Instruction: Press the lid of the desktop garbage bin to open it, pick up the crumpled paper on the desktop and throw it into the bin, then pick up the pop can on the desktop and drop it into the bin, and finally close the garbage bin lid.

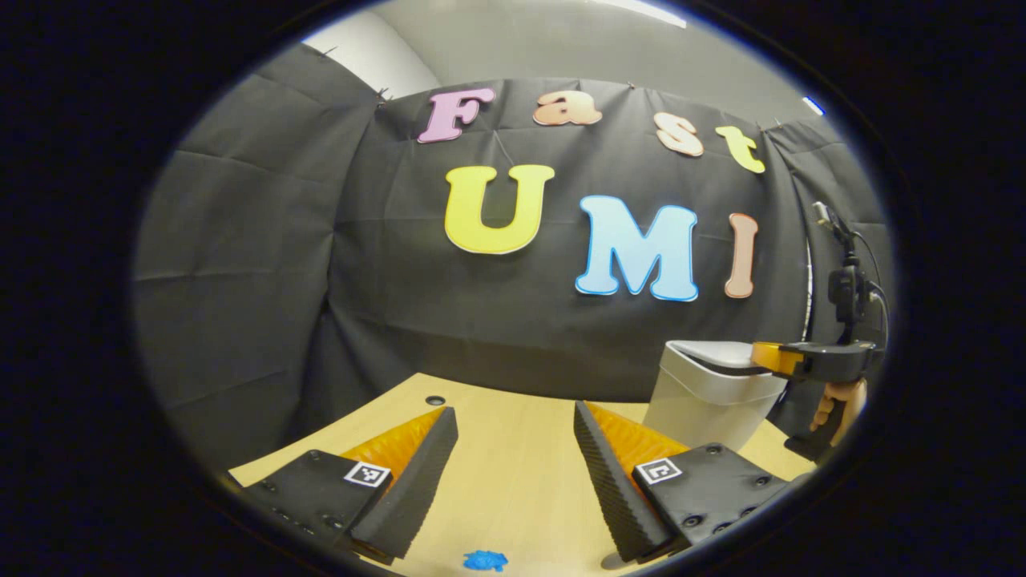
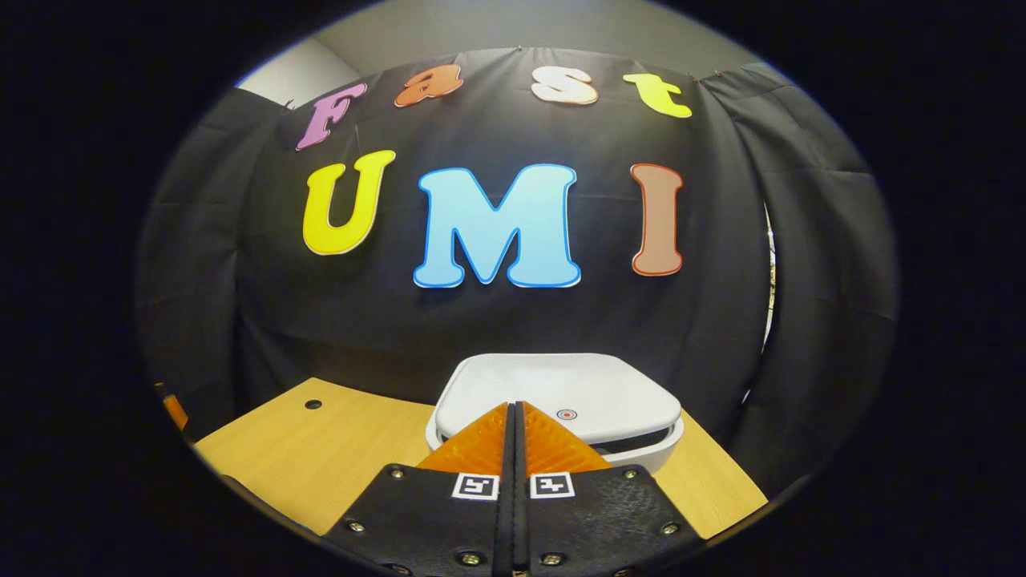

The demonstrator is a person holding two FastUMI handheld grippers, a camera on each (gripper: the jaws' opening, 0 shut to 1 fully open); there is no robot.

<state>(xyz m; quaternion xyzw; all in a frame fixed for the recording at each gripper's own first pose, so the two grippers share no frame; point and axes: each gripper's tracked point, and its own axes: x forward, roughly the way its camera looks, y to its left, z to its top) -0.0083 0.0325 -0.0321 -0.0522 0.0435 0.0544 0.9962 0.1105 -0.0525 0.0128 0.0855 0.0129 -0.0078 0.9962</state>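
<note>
The white garbage bin (image 2: pixel 561 393) stands near the back of the wooden table with its lid down; a small round mark (image 2: pixel 567 415) sits on the lid's front. My right gripper (image 2: pixel 515 405) is shut with nothing between its fingers, its tips over the lid's near edge. In the left gripper view the bin (image 1: pixel 709 393) is at the right, with the right gripper (image 1: pixel 765 357) and the hand (image 1: pixel 838 405) holding it over the bin's top. My left gripper (image 1: pixel 513 417) hangs open above the table. A blue crumpled paper (image 1: pixel 485 560) lies on the table below it.
The wooden table (image 1: pixel 521 473) has a small round hole (image 1: pixel 435 400) near its back edge. Black cloth walls close in the back and sides. A stand with a camera and cables (image 1: pixel 846 280) rises behind the bin at the right.
</note>
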